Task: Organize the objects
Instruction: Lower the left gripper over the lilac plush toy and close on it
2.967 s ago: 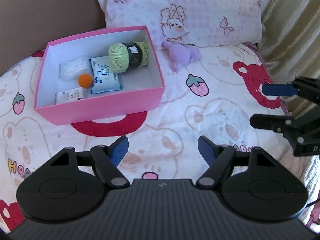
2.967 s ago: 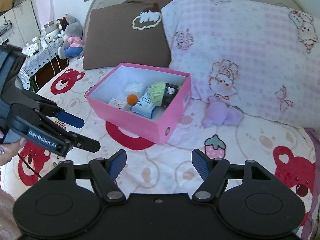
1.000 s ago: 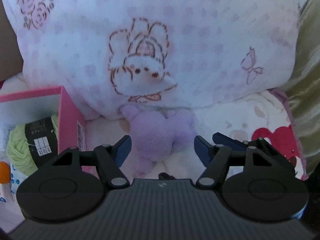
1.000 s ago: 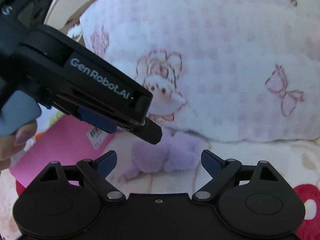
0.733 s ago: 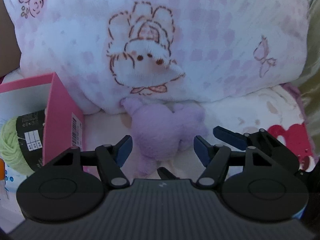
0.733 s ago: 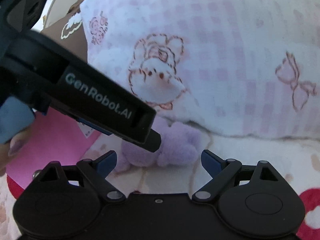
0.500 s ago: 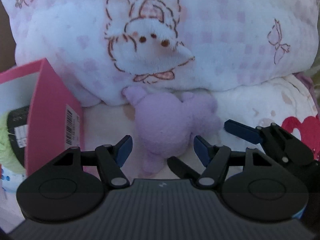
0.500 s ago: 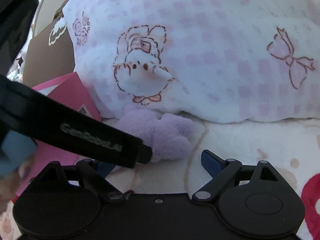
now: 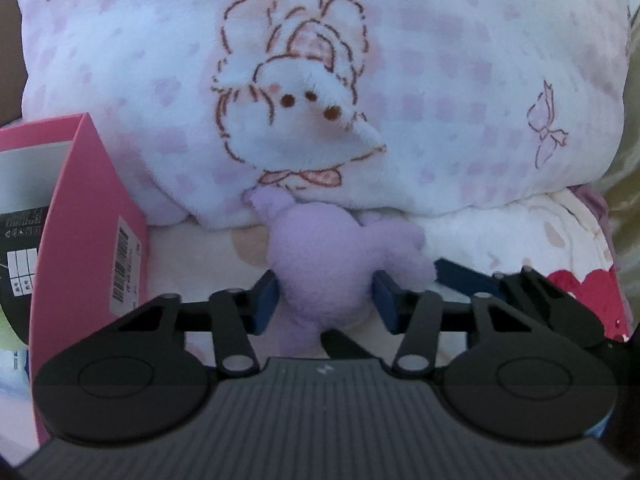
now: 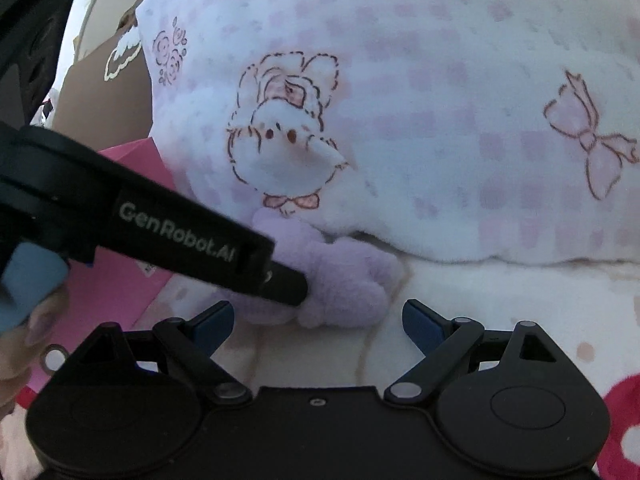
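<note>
A small purple plush toy (image 9: 324, 268) lies on the bedsheet against the pillow, just right of the pink box (image 9: 92, 216). My left gripper (image 9: 325, 300) straddles the toy's body; its jaws are closing, and both blue pads touch the toy's sides. From the right wrist view the toy (image 10: 344, 280) lies ahead, with a left gripper finger (image 10: 240, 256) laid across it. My right gripper (image 10: 318, 320) stands open just short of the toy with nothing between its fingers. One of its blue fingers (image 9: 460, 276) shows beside the toy's right side.
The pink-and-white pillow (image 9: 400, 60) rises right behind the toy. A yarn ball with a black label (image 9: 20, 248) sits inside the box. A brown pillow (image 10: 104, 92) stands farther left. A hand (image 10: 36, 320) holds the left gripper. A curtain (image 9: 630, 140) hangs at the right.
My left gripper sank toward the plush toy and its jaws narrowed until the pads met the toy's sides. The right gripper edged closer and stays open.
</note>
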`<state>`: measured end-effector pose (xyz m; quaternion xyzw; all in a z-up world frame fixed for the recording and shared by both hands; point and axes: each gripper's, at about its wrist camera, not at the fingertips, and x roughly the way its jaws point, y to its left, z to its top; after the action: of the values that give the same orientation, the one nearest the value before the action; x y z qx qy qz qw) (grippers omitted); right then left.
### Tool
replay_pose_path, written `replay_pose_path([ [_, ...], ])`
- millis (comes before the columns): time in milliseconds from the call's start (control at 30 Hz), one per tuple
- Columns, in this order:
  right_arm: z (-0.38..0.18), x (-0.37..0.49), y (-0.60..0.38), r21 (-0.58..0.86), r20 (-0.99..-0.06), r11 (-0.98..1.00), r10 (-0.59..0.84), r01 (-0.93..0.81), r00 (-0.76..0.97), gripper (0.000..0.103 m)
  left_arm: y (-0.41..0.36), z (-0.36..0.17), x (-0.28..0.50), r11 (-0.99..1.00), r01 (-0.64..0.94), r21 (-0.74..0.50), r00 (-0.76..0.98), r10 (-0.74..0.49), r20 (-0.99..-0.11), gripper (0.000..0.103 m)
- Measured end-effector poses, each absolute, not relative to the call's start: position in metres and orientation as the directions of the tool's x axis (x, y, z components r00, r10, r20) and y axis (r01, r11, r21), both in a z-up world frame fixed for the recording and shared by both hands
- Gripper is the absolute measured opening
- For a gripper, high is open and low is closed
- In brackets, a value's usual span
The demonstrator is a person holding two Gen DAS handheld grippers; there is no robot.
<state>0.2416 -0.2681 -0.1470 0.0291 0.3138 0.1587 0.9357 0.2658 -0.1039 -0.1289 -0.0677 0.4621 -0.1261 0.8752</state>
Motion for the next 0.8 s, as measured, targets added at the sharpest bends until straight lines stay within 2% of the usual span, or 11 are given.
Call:
replay_pose_path([
  [100, -0.147, 0.246, -0.263, 0.218, -0.582, 0.936, 0.353, -0.278, 0.733, 0.095, -0.100, -0.128, 0.263, 0.951, 0.102, -0.290, 0.508, -0.301, -0.807, 0.045],
  [233, -0.144, 0.237, -0.259, 0.176, -0.582, 0.942, 0.333, -0.285, 0.742, 0.096, -0.104, -0.123, 0.255, 0.957, 0.132, -0.259, 0.518, -0.290, -0.805, 0.044],
  [367, -0.139, 0.229, -0.261, 0.187, -0.588, 0.939, 0.341, -0.287, 0.734, 0.096, -0.101, -0.119, 0.245, 0.950, 0.116, -0.289, 0.499, -0.308, -0.810, 0.043],
  [533, -0.125, 0.207, -0.257, 0.134, -0.589, 0.939, 0.333, -0.317, 0.737, 0.096, -0.093, -0.118, 0.232, 0.930, 0.087, -0.357, 0.447, -0.356, -0.821, 0.043],
  [800, -0.120, 0.165, -0.274, 0.195, -0.711, 0.946, 0.318, -0.258, 0.627, 0.096, -0.109, -0.117, 0.197, 0.915, 0.155, -0.373, 0.326, -0.404, -0.855, 0.044],
])
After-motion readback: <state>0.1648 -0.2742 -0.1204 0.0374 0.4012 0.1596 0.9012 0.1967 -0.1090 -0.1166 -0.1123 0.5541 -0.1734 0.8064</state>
